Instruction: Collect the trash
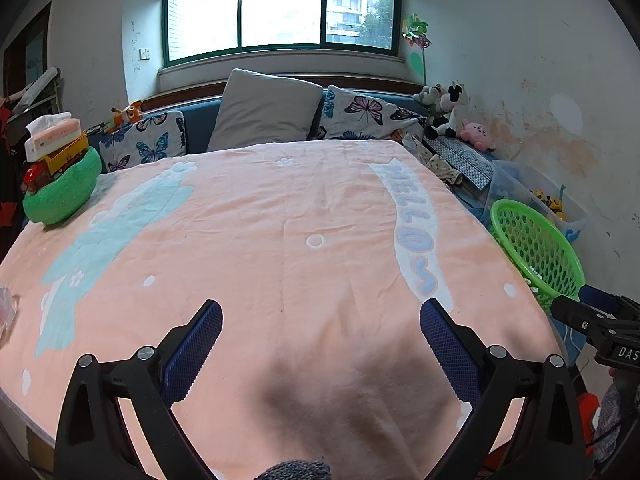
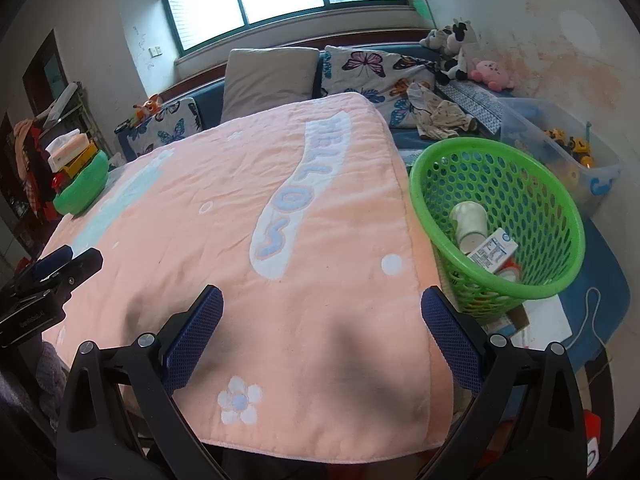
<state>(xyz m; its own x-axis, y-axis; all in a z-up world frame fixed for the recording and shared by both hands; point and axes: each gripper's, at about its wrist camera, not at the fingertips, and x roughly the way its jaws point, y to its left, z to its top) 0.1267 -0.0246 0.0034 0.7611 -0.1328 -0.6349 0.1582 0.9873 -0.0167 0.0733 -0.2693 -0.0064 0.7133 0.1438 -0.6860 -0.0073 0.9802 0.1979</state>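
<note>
both tongs, left gripper (image 1: 320,316) and right gripper (image 2: 322,304), are open and empty; green basket (image 2: 496,216) holds trash; next, clear wrapper (image 1: 7,312) at far left.

At my far left a crumpled clear thing (image 1: 7,308) is cut by the frame edge, and I cannot tell what it is. My right gripper (image 1: 600,312) enters the left view only as a tip, its jaws unreadable there. In the green basket (image 2: 496,216), the white cup (image 2: 469,222) is partly covered by a carton (image 2: 493,254) whose print is too small to read; more items below show only through the mesh. The clear bin (image 2: 560,148) hides most of its toys behind cloudy walls.
</note>
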